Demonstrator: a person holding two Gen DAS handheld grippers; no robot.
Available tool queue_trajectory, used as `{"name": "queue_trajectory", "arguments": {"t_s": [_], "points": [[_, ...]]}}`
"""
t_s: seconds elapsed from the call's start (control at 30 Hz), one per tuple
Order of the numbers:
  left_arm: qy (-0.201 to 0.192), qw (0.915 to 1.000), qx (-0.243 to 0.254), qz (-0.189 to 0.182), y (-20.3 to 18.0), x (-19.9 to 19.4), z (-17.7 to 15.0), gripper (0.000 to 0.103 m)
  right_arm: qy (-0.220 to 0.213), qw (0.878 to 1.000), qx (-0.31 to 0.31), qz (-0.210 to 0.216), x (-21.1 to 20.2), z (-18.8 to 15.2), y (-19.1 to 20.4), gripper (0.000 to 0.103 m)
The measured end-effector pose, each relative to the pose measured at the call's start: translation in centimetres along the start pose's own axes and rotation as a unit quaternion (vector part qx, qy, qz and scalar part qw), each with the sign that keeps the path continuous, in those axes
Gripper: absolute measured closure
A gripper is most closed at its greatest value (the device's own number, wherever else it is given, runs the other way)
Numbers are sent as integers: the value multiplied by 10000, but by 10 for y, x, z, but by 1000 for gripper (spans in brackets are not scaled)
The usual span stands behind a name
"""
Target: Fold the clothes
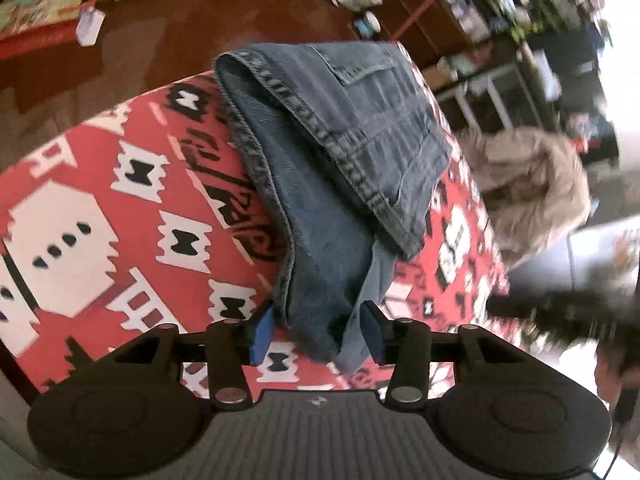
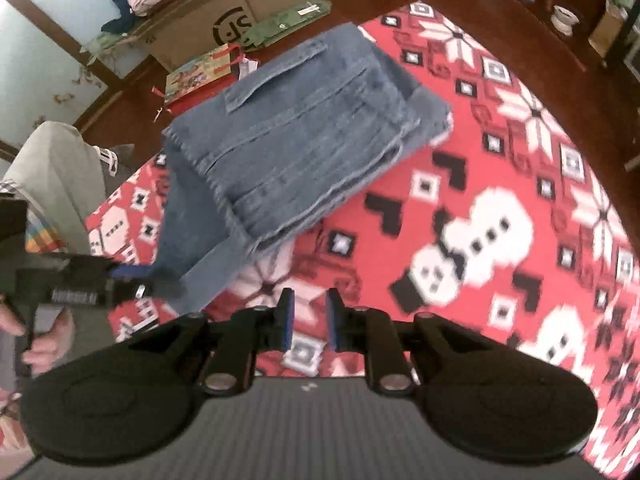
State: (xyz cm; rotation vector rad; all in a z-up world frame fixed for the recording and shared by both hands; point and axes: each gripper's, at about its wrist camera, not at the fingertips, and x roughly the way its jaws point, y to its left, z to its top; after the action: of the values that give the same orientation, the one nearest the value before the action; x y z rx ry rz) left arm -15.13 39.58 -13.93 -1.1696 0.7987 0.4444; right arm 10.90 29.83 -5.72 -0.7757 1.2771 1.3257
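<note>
Both grippers angle down over folded jeans [image 1: 332, 152]. Left gripper [image 1: 318, 336] gapes around the denim corner; right gripper [image 2: 310, 320] is parted, empty. A cardboard box [image 2: 200, 24] reads "JS".

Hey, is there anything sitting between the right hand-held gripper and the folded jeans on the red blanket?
Nothing visible. Only bare patterned red blanket lies between the right hand-held gripper and the folded jeans. Its jaws are empty and slightly apart. The left hand-held gripper is at the jeans' near edge, off to the side.
</note>
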Motion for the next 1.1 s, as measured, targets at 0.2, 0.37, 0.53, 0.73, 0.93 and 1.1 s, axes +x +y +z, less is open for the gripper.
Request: {"name": "queue_trajectory", "arguments": {"t_s": [0.2, 0.37, 0.53, 0.73, 0.93, 1.1], "points": [[-103, 9960, -830, -300, 15, 4, -12, 92, -54, 9995, 302, 105, 3, -16, 14, 85], [28, 9804, -1866, -636, 23, -12, -8, 93, -129, 9976, 510, 445, 11, -19, 29, 82], [398, 9529, -2906, -774, 37, -19, 1, 93, 80, 9968, 656, 445, 38, -30, 50, 81], [837, 9256, -3623, -703, 47, -17, 11, 93, -322, 9978, 462, 363, 61, -45, 74, 66], [1053, 8898, -4358, -853, 55, -18, 17, 93, -696, 9967, 218, 343, 67, -47, 87, 66], [1136, 8783, -4583, -755, 55, -14, 22, 93, -1042, 9939, 57, 363, 63, -45, 89, 77]]}}
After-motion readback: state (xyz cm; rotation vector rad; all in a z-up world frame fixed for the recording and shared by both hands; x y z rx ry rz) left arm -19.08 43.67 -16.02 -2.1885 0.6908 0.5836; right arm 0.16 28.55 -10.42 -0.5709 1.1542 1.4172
